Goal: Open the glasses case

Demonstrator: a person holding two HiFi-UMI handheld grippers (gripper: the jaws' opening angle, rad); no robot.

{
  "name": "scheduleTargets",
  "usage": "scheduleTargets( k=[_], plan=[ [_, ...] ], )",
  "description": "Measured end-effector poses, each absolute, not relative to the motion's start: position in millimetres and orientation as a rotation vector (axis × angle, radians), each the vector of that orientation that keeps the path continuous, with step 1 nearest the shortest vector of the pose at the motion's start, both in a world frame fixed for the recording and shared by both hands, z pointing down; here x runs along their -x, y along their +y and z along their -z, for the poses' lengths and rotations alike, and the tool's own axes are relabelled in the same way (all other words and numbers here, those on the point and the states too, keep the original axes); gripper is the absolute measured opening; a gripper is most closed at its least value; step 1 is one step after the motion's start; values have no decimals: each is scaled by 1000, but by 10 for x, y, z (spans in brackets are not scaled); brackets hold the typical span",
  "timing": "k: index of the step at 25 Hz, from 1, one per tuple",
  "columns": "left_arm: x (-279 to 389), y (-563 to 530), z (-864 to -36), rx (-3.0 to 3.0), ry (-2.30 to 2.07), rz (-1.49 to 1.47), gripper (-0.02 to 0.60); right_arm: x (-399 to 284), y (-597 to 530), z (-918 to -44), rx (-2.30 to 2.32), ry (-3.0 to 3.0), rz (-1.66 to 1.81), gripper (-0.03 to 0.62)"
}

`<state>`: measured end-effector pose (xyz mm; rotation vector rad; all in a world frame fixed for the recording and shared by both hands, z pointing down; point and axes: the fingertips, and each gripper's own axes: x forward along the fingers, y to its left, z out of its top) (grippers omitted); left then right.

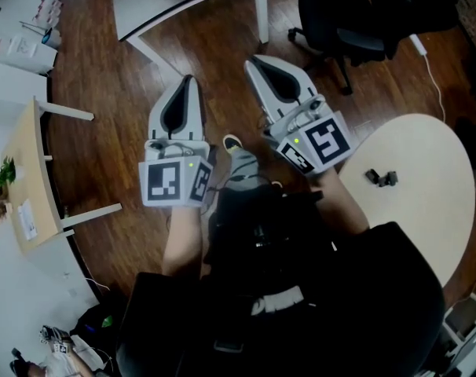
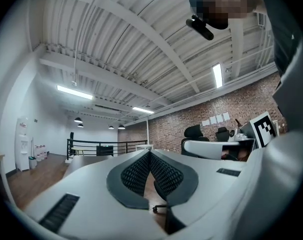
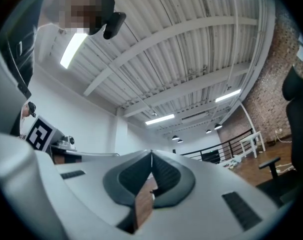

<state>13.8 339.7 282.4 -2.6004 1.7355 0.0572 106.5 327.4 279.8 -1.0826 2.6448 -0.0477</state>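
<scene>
No glasses case shows plainly in any view. The nearest candidates are the small dark things (image 1: 382, 178) on the round counter (image 1: 426, 226) at your right, and they are too small to tell whether one of them is the case. So, as far as I can judge, nothing of the task is done: the case is not reached, not held, not opened. Your right claw (image 1: 254, 60) is squeezed fully together with nothing in it, out over the wooden floor (image 1: 104, 85), well apart from those things. Your left claw (image 1: 189, 78) is closed and empty too, beside the right one. Everything is left: find the case, steady it, open it.
</scene>
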Motion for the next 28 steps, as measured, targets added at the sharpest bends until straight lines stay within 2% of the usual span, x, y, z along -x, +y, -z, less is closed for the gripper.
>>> scheduleTargets(
  k=[9,19,28],
  plan=[
    [-141,4086,-2844,2597,1753,-29,0,-1058,3915,-2828,1075,2643,105,5],
    [225,4838,-2890,2622,1772,-83,2,-677,4680,-2820,1069,2694,77,5],
    [708,6105,-2845,2610,1777,-148,1,-115,5923,-2715,1033,2730,-6,5]
  ],
)
